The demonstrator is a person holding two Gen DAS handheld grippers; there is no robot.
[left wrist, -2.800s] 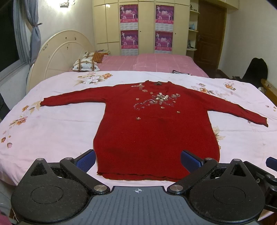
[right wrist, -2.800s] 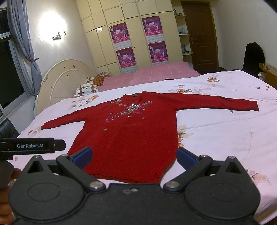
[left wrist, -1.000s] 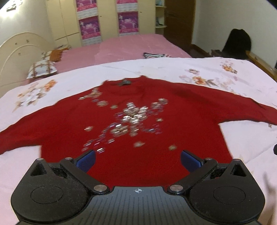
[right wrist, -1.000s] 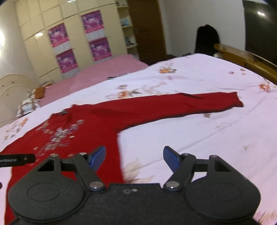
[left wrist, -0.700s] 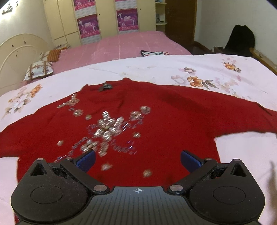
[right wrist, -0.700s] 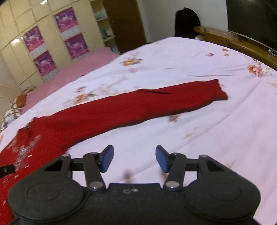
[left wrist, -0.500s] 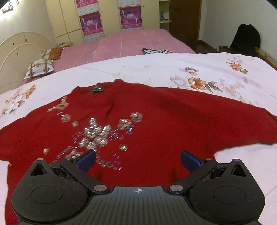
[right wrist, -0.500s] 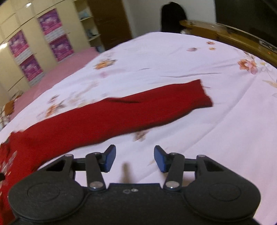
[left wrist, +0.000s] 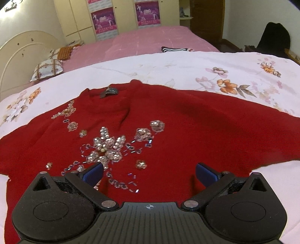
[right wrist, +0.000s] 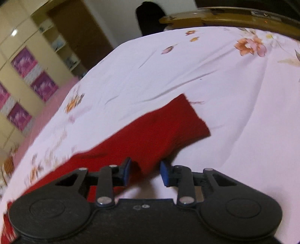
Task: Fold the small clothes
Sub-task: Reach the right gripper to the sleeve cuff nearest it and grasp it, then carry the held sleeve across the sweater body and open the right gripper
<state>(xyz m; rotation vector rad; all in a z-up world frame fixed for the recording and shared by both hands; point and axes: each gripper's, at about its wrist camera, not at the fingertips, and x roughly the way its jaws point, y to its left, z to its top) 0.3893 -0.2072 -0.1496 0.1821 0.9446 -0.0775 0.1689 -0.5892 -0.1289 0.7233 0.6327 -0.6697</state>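
A red sweater (left wrist: 178,122) with silver sequin flowers lies flat, front up, on the floral white bedsheet (left wrist: 168,69). My left gripper (left wrist: 150,172) hovers open and wide just over the sweater's chest, beside the sequins, with nothing between its blue pads. In the right wrist view the sweater's sleeve (right wrist: 159,127) stretches across the sheet (right wrist: 187,71), cuff to the upper right. My right gripper (right wrist: 145,171) is low over the near edge of the sleeve close to the cuff. Its jaws are closing, with a bit of red fabric between them, and the pads still stand apart.
A second bed with a pink cover (left wrist: 146,39) lies behind, with pillows (left wrist: 47,68) and a striped cloth (left wrist: 174,49) on it. A black bag (left wrist: 273,35) stands at the right. A wooden footboard (right wrist: 234,15) borders the sheet's far edge.
My right gripper has swung along the sleeve to near its cuff, dropped low, rolled, and its jaws have narrowed around the fabric edge. My left gripper has edged forward over the chest.
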